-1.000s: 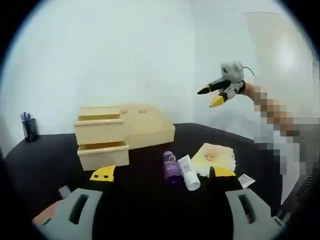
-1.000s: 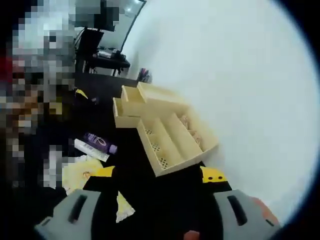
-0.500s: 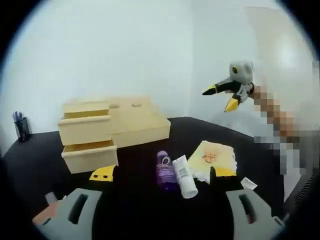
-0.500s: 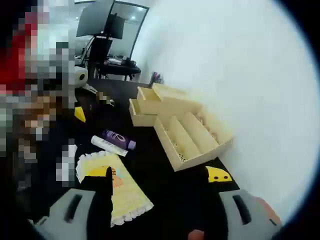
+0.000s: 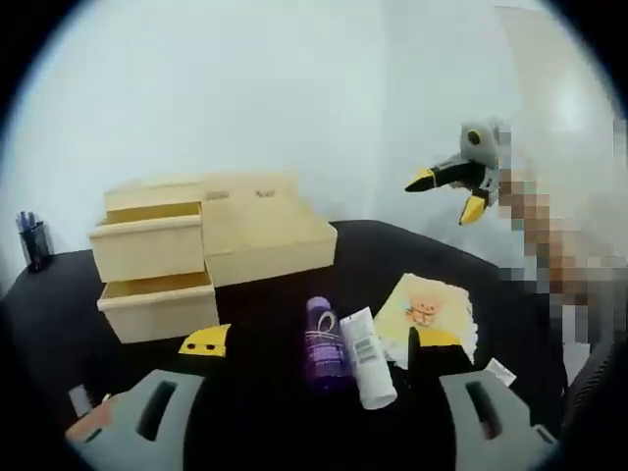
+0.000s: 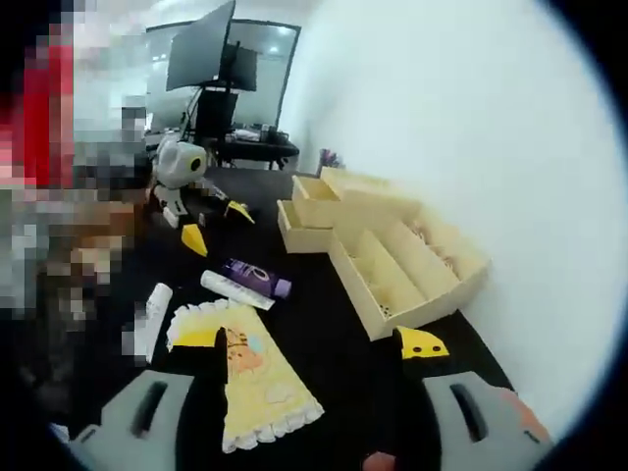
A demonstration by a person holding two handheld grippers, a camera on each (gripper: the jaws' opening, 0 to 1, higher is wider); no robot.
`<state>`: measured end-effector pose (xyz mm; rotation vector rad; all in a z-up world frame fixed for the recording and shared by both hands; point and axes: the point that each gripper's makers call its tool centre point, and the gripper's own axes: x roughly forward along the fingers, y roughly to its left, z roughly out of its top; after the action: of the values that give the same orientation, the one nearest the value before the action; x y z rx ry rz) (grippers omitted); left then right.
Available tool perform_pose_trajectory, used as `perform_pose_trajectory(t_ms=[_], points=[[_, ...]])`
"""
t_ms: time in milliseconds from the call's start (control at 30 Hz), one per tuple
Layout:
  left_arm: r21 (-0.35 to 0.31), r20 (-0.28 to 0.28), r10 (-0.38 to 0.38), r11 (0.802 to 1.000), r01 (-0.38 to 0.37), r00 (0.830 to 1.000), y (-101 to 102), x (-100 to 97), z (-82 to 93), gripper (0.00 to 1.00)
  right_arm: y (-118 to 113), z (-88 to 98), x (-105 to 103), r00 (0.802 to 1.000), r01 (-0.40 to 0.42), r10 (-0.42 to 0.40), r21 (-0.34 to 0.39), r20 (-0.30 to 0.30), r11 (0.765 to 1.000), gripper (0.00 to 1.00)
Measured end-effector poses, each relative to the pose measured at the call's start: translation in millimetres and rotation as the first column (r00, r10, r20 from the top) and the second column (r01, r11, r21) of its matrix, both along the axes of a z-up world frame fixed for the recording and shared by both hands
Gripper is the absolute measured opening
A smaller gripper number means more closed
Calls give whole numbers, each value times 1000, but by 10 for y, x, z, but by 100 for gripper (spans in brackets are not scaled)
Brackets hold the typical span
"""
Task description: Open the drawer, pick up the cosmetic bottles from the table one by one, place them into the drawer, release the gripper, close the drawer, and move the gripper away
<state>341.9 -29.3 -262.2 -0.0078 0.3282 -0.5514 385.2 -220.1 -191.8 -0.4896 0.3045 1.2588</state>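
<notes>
— Both tongs, left gripper (image 5: 312, 343) and right gripper (image 6: 314, 343), are spread wide, grasping nothing.

— And the task?

— The wooden organizer's (image 5: 260, 231) drawer (image 5: 157, 302) is already pulled out. The purple bottle (image 5: 323, 339) and white tube (image 5: 368, 343), smooth plastic, lie mid-table (image 5: 59, 314) beside a frilled yellow cloth (image 5: 427, 309), not yet picked.

A black counter (image 5: 59, 304) is backed by a plain white wall (image 5: 216, 88), evenly lit. In the right gripper view, a dark monitor (image 6: 201, 44) is seen on a distant desk (image 6: 250, 149). A dark cup of pens (image 5: 32, 235) is set near the counter's far edge.
</notes>
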Motion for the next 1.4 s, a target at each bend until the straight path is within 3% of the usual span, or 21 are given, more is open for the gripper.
perform_pose_trajectory(t_ms=[433,767,1033,1400], points=[[27,-37,46,999,-45,998,-182,248,-180,51,70,-89,33,999,-49,49,51,1,997,61],[96,-45,61,994,-56,997,-273,375,-304,44,45,-162,121,998,-62,62,49,-11,997,59],[76,-58,76,995,-72,995,-292,463,-328,38,69,-222,131,997,-74,74,34,-18,997,59],[82,-106,74,994,-65,992,-300,494,-505,37,107,-288,78,996,-84,84,19,-18,996,59]])
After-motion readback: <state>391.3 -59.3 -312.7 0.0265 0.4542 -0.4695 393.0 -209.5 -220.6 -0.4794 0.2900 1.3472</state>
